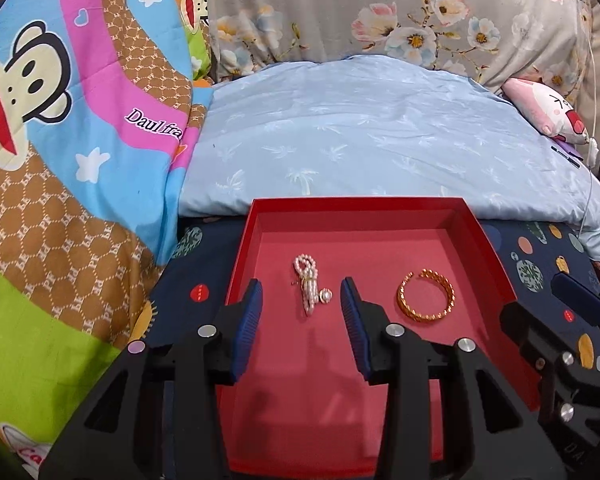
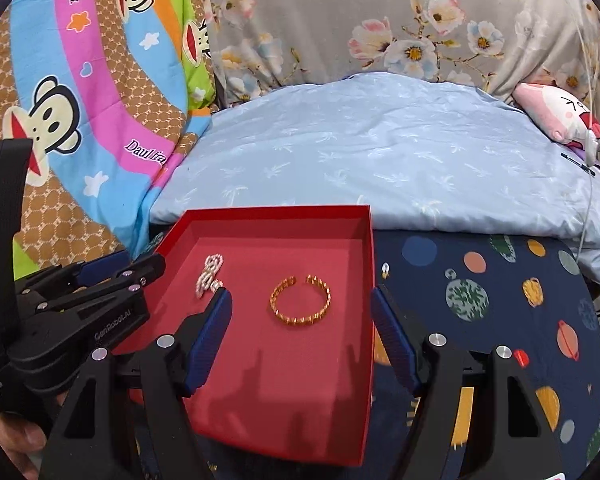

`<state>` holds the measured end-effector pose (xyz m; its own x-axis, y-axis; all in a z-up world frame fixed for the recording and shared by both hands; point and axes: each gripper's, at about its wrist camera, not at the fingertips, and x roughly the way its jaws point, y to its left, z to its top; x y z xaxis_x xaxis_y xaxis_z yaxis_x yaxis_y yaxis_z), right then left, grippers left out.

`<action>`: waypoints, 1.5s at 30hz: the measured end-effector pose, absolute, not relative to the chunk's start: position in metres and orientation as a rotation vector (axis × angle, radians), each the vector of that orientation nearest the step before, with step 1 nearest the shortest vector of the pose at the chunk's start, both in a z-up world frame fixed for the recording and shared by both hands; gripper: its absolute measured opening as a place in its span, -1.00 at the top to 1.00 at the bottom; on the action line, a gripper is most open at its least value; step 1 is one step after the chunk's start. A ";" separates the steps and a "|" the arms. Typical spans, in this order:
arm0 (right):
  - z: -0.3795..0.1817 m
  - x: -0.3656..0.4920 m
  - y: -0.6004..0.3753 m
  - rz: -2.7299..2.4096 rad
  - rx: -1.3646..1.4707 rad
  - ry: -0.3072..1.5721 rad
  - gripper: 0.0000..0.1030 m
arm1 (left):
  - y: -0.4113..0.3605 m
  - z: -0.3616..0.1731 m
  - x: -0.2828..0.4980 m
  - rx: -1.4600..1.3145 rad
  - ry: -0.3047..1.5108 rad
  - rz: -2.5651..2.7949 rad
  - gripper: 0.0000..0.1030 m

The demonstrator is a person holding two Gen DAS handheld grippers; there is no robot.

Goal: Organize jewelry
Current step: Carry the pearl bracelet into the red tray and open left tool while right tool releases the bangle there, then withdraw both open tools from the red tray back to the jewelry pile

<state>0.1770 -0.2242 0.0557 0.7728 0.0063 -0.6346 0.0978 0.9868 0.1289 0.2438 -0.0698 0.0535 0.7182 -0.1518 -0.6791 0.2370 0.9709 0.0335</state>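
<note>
A red tray (image 1: 356, 210) (image 2: 364, 264) lies on a dark planet-print sheet. In it lie a pearl hair clip (image 1: 309, 288) (image 2: 209, 274) on the left and a twisted gold bangle (image 1: 426, 296) (image 2: 300, 300) on the right. My left gripper (image 1: 302, 300) is open and empty, its blue pads either side of the pearl clip, just short of it. My right gripper (image 2: 301, 312) is open and empty, spanning the bangle from nearer the camera; its right finger (image 2: 392, 336) is outside the tray's right wall. The right gripper also shows in the left wrist view (image 1: 576, 304), and the left gripper in the right wrist view (image 2: 100, 280).
A light blue quilt (image 1: 380, 140) lies behind the tray. A colourful monkey-print blanket (image 1: 80, 140) is piled at left. A floral cloth (image 1: 380, 8) hangs at the back. A pink plush pillow (image 1: 544, 112) and a white cable (image 1: 590, 200) are at the right.
</note>
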 end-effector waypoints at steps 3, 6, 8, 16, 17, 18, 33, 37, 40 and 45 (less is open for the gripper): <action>0.056 0.155 -0.219 -0.036 0.174 0.689 -0.36 | -0.066 0.056 0.228 0.122 0.736 -0.212 0.24; 0.055 0.134 -0.214 -0.024 0.192 0.694 -0.36 | -0.059 0.059 0.211 0.114 0.738 -0.215 0.23; 0.053 0.120 -0.210 -0.016 0.205 0.700 -0.36 | -0.054 0.061 0.197 0.105 0.738 -0.217 0.21; 0.041 0.061 -0.193 0.009 0.246 0.729 -0.37 | -0.039 0.055 0.144 0.091 0.730 -0.206 -0.16; 0.039 0.055 -0.193 0.012 0.253 0.734 -0.37 | -0.036 0.052 0.138 0.069 0.741 -0.205 -0.17; 0.036 0.048 -0.192 0.014 0.265 0.743 -0.37 | -0.033 0.048 0.134 0.044 0.761 -0.216 -0.18; -0.017 -0.021 -0.201 -0.028 0.323 0.868 -0.39 | 0.013 -0.011 0.093 -0.083 0.914 -0.095 -0.18; -0.021 -0.025 -0.195 -0.024 0.312 0.876 -0.39 | 0.016 -0.012 0.098 -0.033 0.912 -0.055 -0.35; -0.023 -0.026 -0.192 -0.012 0.321 0.882 -0.39 | 0.013 -0.022 0.097 -0.015 0.951 -0.086 -0.42; -0.022 -0.025 -0.189 -0.010 0.307 0.883 -0.39 | 0.010 -0.020 0.079 0.044 0.893 -0.069 -0.44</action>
<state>-0.0249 -0.1890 -0.0219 0.6380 0.1174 -0.7610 0.1343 0.9562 0.2601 0.0792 0.0104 -0.0200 0.6251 -0.0416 -0.7794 0.0779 0.9969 0.0093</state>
